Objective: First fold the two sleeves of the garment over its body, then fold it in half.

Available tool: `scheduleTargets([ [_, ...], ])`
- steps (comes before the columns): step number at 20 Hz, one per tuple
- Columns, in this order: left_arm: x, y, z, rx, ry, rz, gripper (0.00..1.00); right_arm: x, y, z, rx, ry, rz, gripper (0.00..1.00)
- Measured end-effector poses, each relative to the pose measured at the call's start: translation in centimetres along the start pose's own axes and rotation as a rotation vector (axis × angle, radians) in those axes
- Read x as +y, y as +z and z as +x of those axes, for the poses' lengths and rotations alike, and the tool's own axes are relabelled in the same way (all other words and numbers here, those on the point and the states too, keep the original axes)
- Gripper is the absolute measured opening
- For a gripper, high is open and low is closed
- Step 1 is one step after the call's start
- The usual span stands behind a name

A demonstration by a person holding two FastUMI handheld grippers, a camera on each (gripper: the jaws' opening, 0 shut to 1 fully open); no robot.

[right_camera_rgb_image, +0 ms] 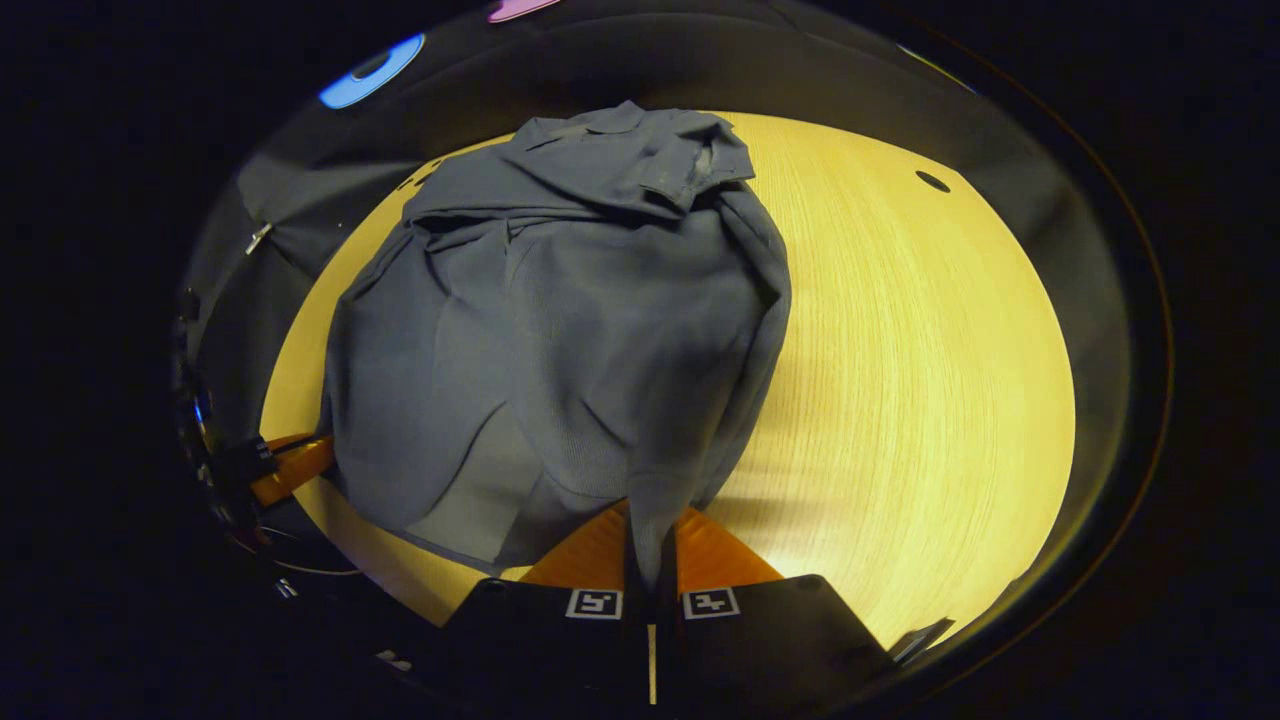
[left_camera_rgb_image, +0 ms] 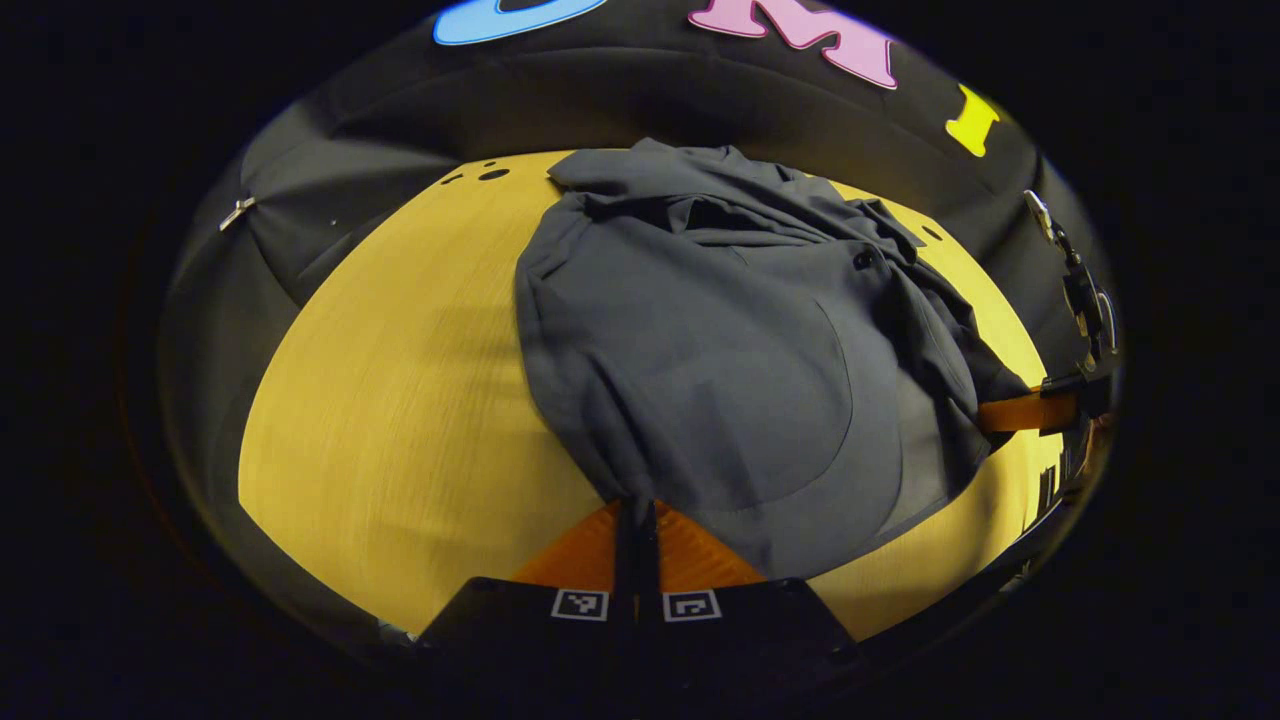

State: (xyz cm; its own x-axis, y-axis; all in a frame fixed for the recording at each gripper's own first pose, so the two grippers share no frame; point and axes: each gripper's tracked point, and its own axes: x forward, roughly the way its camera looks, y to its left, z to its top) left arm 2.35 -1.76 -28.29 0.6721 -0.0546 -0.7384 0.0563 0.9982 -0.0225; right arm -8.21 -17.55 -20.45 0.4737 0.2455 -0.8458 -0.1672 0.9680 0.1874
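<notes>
A grey shirt (left_camera_rgb_image: pixel 700 340) lies rumpled on the yellow wooden table (left_camera_rgb_image: pixel 400 400), collar end away from me. In the left gripper view my left gripper (left_camera_rgb_image: pixel 637 520) is shut on the near hem corner. The other gripper (left_camera_rgb_image: pixel 1030 411) grips the hem at the far right. In the right gripper view the shirt (right_camera_rgb_image: pixel 540 330) bulges upward, with a sleeve folded across its top. My right gripper (right_camera_rgb_image: pixel 650 545) pinches a tongue of the fabric between its fingers. The left gripper (right_camera_rgb_image: pixel 290 465) holds the opposite hem corner at the left edge.
The black cloth wall curves around the back of the table, with a metal clip (left_camera_rgb_image: pixel 236 212) on it. Small dark holes (left_camera_rgb_image: pixel 493 174) mark the tabletop's far side. Bare wood (right_camera_rgb_image: pixel 900 380) spreads to the right of the shirt in the right gripper view.
</notes>
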Motion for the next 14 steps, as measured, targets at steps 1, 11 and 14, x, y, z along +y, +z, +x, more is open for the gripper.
scheduleTargets([
  [1,-0.3,0.4,-0.6,-0.018,-0.016,-0.020,0.06,0.2,0.3,-0.5,-0.013,0.010,0.013,0.07],
  [11,-0.9,7.9,-5.1,-0.151,-0.113,-0.200,0.05,2.1,5.4,-4.5,-0.132,0.091,0.087,0.07],
  [14,0.0,11.1,-5.5,-0.196,-0.114,-0.231,0.06,2.3,7.8,-4.9,-0.166,0.097,0.059,0.07],
])
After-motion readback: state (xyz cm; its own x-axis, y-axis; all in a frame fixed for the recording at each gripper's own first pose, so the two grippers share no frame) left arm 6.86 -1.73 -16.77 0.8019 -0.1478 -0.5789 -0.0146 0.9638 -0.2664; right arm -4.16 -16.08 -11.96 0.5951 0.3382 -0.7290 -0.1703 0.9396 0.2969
